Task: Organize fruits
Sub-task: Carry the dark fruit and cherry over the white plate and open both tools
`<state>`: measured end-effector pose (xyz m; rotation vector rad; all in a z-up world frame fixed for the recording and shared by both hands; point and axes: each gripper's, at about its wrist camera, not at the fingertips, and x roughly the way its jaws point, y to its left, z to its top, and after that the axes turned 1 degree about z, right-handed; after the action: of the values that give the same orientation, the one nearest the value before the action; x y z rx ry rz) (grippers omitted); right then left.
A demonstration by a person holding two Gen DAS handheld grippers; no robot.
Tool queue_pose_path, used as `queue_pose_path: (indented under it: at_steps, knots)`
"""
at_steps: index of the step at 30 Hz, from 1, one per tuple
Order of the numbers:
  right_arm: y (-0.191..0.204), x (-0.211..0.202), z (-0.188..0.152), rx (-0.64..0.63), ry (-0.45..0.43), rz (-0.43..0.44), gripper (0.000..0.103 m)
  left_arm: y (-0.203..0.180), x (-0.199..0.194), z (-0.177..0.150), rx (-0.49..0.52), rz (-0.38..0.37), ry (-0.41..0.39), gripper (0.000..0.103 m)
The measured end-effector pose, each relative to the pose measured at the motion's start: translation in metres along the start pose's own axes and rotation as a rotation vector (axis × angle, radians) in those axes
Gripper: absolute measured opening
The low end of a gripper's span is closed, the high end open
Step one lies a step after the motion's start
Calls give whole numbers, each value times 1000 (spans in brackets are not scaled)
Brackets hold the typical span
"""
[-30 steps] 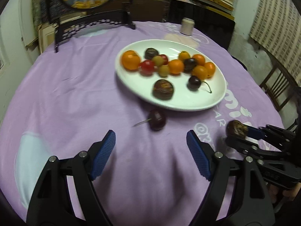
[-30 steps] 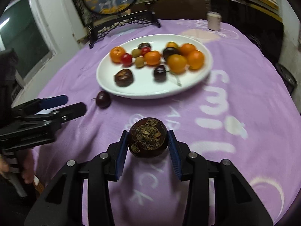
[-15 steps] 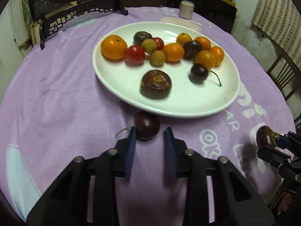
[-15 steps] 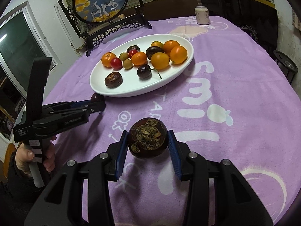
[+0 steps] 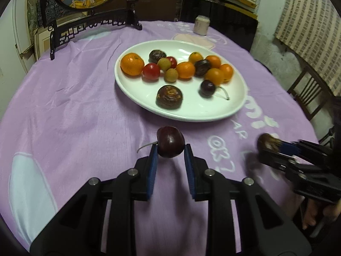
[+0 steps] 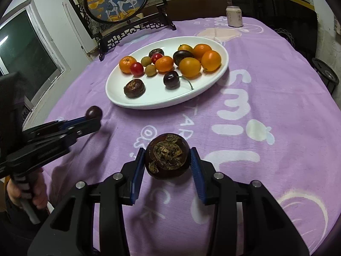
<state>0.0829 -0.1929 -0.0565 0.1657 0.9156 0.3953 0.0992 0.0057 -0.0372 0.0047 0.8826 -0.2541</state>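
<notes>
Jaws of the left gripper (image 5: 170, 152) were nearly closed, clamping a cherry (image 5: 170, 141) at frame centre; the right gripper (image 6: 167, 163) clamped a dark fruit (image 6: 167, 159), lower centre.

Your right gripper (image 6: 168, 164) pinches a dark, crusty round fruit (image 6: 167, 159) between its blue pads above the purple tablecloth (image 6: 266, 98). To the left, your left gripper (image 6: 93, 118) holds a dark cherry (image 6: 93, 112) at its tip. Farther back, the white plate (image 6: 221, 68) carries oranges, red tomatoes, a stemmed cherry and more dark fruits. A can (image 6: 234, 16) stands at the far edge.
</notes>
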Motion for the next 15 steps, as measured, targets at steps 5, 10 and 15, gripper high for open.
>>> queue_pose_path:
  at_steps: [5,10,15]
  knots:
    - [7,1,6,-14,-1,14,42,0,-20,6,15,-15,-37,25]
    - [20,-5,35,-67,-47,10,42,6,-18,37,17,11,-59,25]
    - [34,6,76,-123,-79,4,42,10,4,79,16,42,-58,25]
